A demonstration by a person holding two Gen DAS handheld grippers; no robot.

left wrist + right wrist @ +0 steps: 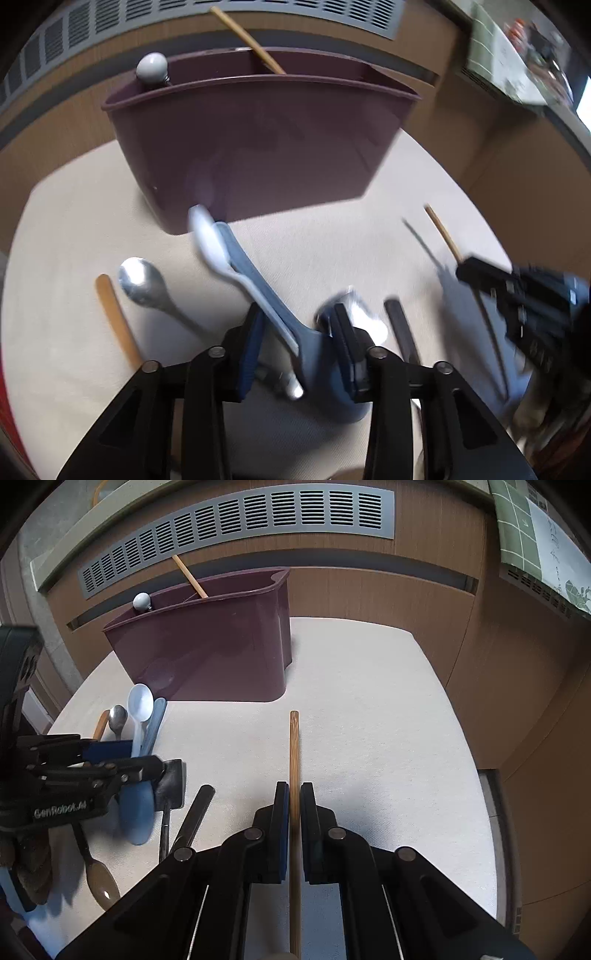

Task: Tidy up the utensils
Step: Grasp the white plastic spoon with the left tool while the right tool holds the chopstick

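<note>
The left gripper is partly closed around the blue spatula, whose handle runs up between the blue pads with a white plastic spoon lying along it; whether the pads actually pinch either one is blurred and cannot be told. The right gripper stands nearly closed about a wooden chopstick, the stick running straight forward between the pads, though contact with them is not clear.

Beside the left gripper on the pale surface lie a metal spoon, a wooden stick at its far side, and a dark handle on the other side. A shiny item behind the right-hand pad is smeared by motion. In the right wrist view a brown spoon lies under the left gripper, partly hidden.

Further off, the maroon caddy stands on the surface against the wood panel. One wooden chopstick leans out of a rear compartment, and a grey rounded knob shows at the caddy's left end.
</note>
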